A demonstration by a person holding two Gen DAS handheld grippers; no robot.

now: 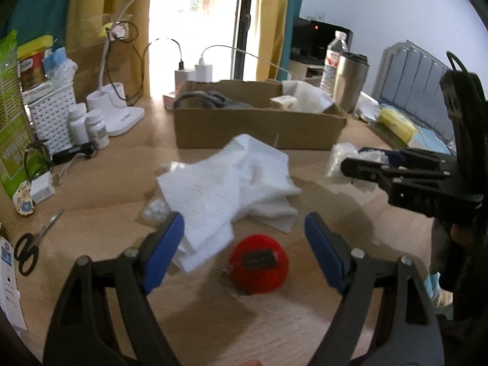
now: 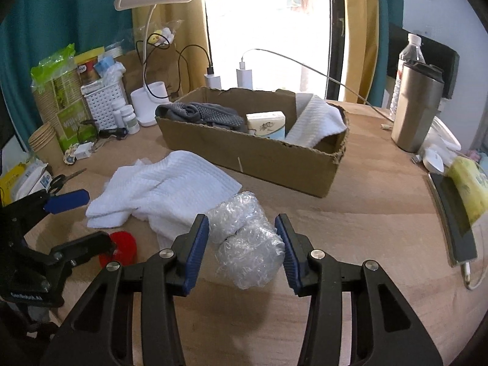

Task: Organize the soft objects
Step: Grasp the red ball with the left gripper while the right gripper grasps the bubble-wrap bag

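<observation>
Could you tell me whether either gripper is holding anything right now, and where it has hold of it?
The right gripper clamps the bubble wrap roll across its sides; the left gripper is open and holds nothing.

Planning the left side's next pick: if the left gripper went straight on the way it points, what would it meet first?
Probably the red round object lying between the open left gripper fingers; the white towel lies just beyond, though depth is uncertain.

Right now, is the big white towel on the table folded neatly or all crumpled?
Crumpled: the white towel lies bunched in uneven layers on the table.
</observation>
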